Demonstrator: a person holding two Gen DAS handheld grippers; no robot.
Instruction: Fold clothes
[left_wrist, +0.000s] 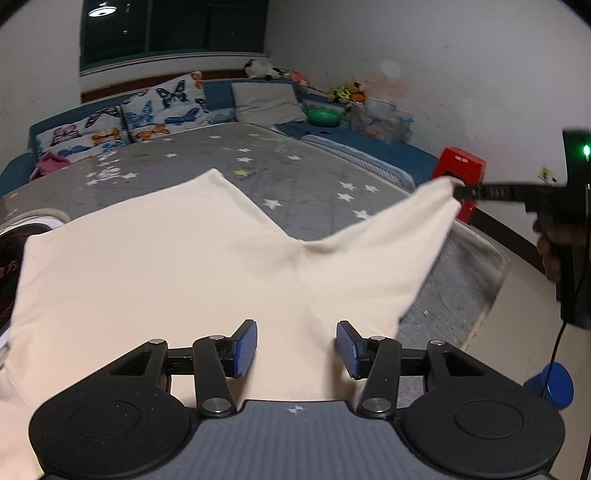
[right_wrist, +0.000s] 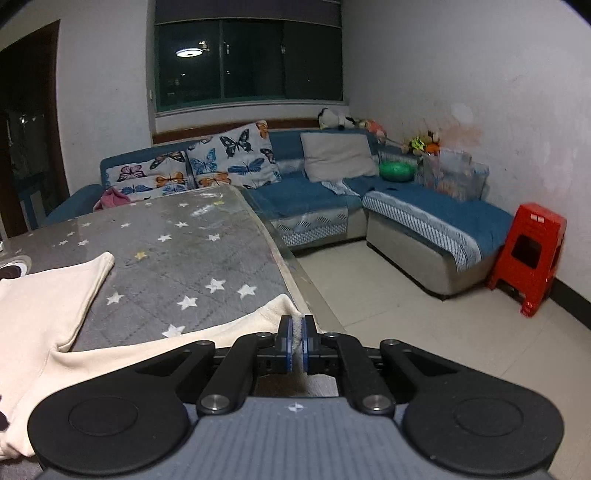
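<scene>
Left tongs (left_wrist: 296, 349) agape over garment (left_wrist: 166, 258), right tongs (right_wrist: 297, 341) pinching cuff

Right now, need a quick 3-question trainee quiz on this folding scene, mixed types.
1. True or false: the right gripper is shut on a corner of the cream garment.
2. Multiple choice: the left gripper is A) open above the garment, B) shut on a sleeve, C) out of view.
3. Fill in: the garment lies on a grey table cover printed with ____.

Key: 1 true; 2 A; 3 stars.
</scene>
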